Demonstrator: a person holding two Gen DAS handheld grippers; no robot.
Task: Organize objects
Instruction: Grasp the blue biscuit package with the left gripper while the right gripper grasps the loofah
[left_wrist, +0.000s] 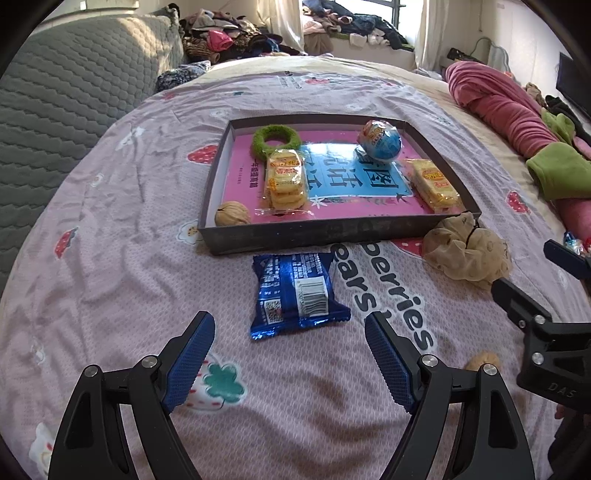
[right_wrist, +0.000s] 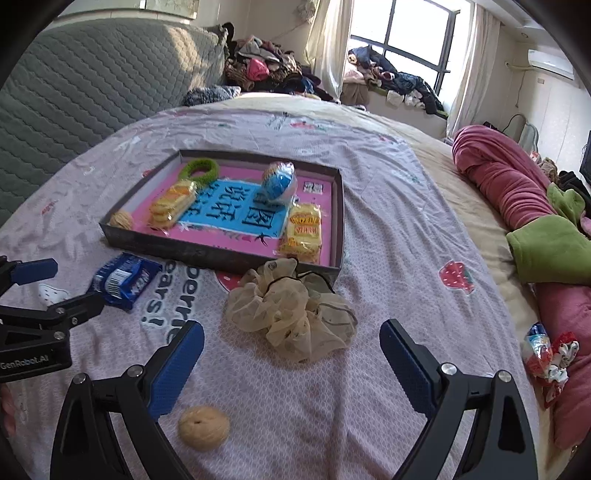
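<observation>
A shallow dark box (left_wrist: 280, 236) (right_wrist: 207, 254) lies on the bed. It holds a pink and blue book, a green ring (left_wrist: 275, 139), two yellow biscuit packs (left_wrist: 286, 181) (left_wrist: 434, 184), a blue ball (left_wrist: 380, 140) and a walnut (left_wrist: 232, 214). A blue snack packet (left_wrist: 295, 295) (right_wrist: 123, 280) lies in front of the box, just ahead of my open, empty left gripper (left_wrist: 290, 354). A beige scrunchie (right_wrist: 291, 310) (left_wrist: 467, 254) lies just ahead of my open, empty right gripper (right_wrist: 291, 354). A second walnut (right_wrist: 203, 426) sits on the sheet between the right fingers.
The bed has a pink patterned sheet (left_wrist: 110, 258). A grey quilted headboard (left_wrist: 66, 92) is at the left. Rolled pink and green blankets (right_wrist: 524, 206) and some wrapped sweets (right_wrist: 546, 354) lie along the right edge. Piles of clothes (right_wrist: 266, 66) are at the back by the window.
</observation>
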